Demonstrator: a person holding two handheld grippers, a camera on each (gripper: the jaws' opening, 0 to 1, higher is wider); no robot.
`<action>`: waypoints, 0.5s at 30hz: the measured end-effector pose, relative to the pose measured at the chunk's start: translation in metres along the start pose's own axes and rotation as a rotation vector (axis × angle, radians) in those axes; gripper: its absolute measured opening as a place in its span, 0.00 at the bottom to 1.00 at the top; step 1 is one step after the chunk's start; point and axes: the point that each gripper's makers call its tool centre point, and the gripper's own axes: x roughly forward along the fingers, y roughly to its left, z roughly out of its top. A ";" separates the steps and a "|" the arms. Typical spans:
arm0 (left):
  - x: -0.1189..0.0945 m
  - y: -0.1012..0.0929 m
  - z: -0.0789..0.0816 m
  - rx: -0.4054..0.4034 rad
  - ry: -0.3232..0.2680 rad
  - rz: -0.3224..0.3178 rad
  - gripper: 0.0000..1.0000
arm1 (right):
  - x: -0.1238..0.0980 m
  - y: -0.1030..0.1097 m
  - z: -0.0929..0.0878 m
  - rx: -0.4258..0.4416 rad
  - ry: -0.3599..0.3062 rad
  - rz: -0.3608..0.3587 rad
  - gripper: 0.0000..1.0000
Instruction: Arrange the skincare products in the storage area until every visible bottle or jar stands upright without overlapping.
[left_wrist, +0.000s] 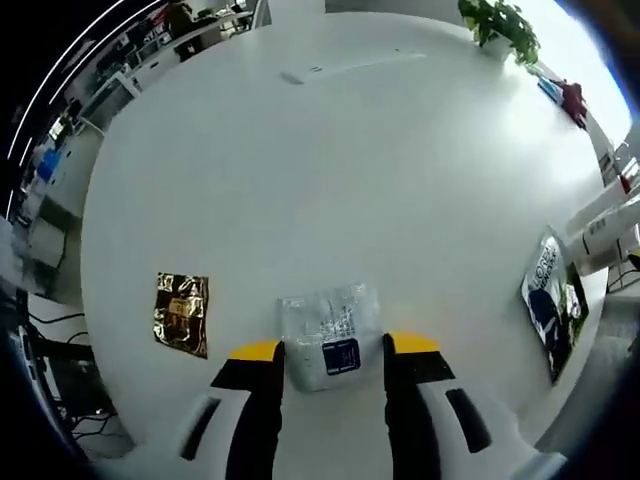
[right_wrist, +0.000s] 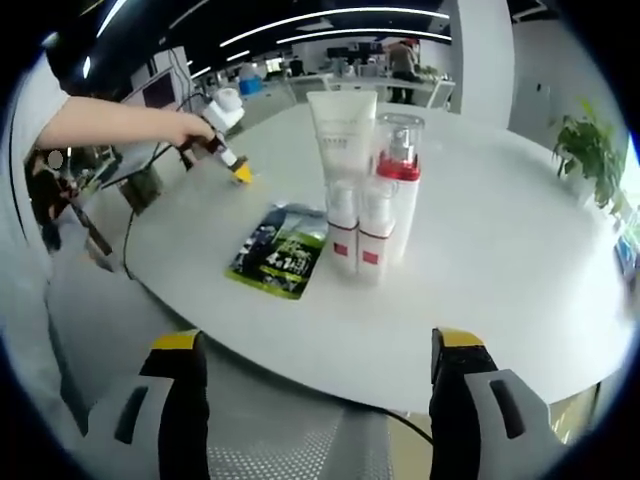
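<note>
Left claw (left_wrist: 334, 348), jaws spread, straddles a clear flat sachet (left_wrist: 328, 335) lying at twelve o'clock on the desk (left_wrist: 330, 180). Right claw (right_wrist: 318, 352), also spread, is well apart from the upright skincare bottles (right_wrist: 364, 190), again at twelve o'clock.

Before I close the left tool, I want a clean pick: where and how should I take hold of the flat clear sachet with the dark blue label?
Grip the flat clear sachet across its two side edges, coming from its near end, as the left tool already straddles it. It lies flat on the white table, so stay low and pinch the thin sides.
</note>
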 end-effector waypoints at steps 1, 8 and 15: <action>-0.001 0.001 0.003 0.013 -0.009 -0.004 0.41 | 0.000 0.000 0.000 0.000 -0.001 0.001 0.93; -0.022 -0.004 0.006 0.182 -0.036 -0.001 0.41 | 0.000 0.001 0.002 -0.005 -0.013 0.008 0.93; -0.042 -0.026 -0.001 0.383 -0.065 -0.045 0.41 | 0.000 0.002 0.003 -0.020 -0.018 0.016 0.93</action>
